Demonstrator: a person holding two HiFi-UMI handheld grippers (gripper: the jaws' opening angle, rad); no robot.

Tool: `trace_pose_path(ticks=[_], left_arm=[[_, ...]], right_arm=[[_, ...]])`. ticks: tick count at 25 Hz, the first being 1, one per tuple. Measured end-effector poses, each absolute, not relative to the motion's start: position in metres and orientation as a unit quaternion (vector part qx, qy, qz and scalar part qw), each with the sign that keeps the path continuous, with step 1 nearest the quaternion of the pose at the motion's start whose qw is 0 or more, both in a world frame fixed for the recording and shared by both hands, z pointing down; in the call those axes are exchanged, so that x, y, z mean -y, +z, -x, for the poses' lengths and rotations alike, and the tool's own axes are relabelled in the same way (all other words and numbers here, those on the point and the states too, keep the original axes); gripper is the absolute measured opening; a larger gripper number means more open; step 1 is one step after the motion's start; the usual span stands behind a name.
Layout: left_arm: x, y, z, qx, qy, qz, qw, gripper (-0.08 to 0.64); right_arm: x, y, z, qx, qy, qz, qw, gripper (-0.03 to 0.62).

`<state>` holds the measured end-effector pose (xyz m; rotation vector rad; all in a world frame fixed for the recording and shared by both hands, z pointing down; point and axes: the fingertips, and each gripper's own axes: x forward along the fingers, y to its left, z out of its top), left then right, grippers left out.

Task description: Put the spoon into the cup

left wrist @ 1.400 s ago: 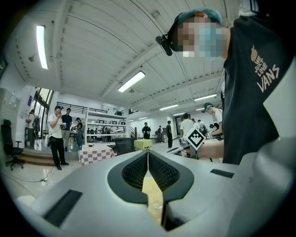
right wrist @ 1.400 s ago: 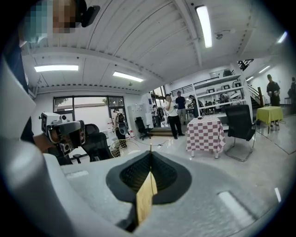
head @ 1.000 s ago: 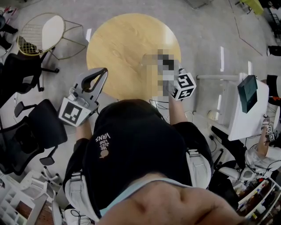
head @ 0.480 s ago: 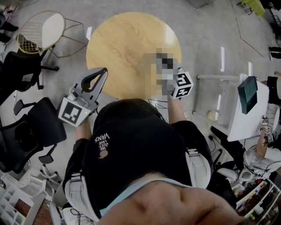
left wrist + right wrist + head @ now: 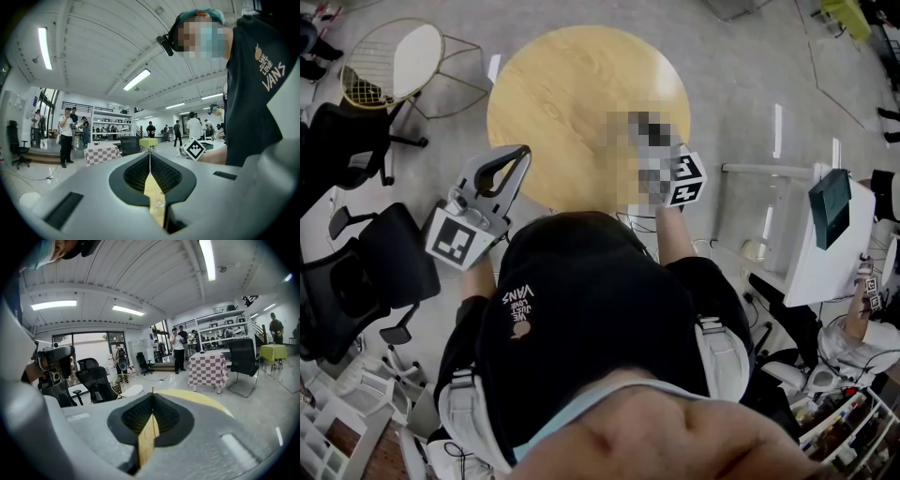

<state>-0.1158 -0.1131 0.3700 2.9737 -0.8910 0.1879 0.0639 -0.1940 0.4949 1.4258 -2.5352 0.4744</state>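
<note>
so, far left, a gold wire chair with a white seat [image 5: 394, 66] and a black office chair [image 5: 389, 267] stand on the grey floor. the left gripper [image 5: 523, 152] hangs just off the near left edge of the round light-wood table [image 5: 562, 94], above the floor. in the left gripper view its jaws meet at the tips and grip nothing. through the hollow behind the tips a small clear glass cup [image 5: 160, 199] shows, standing upright on the table top. the person's black t-shirt [image 5: 581, 319] fills the middle of the head view.

further right, the right gripper [image 5: 153, 394] is over the table's near right edge. in the head view only its marker cube [image 5: 687, 180] is plain, the rest sits under a mosaic patch. in the right gripper view the jaws are pressed together on a thin gold-coloured spoon [image 5: 153, 389], seen edge-on as a sliver poking past the tips. which end sticks out i cannot tell. cup and spoon are apart. beyond the table in that view stands a red-and-white checked table [image 5: 208, 366].
</note>
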Motion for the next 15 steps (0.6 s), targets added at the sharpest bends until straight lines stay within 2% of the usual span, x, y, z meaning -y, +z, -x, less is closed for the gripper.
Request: trace_pose_path(ticks=[15], left_arm=[[0.112, 0.376, 0.119, 0.302, 0.068, -0.951, 0.021, 0.0]], right_arm=[[0.203, 0.519, -0.059, 0.858, 0.172, -0.47, 0.118, 0.0]])
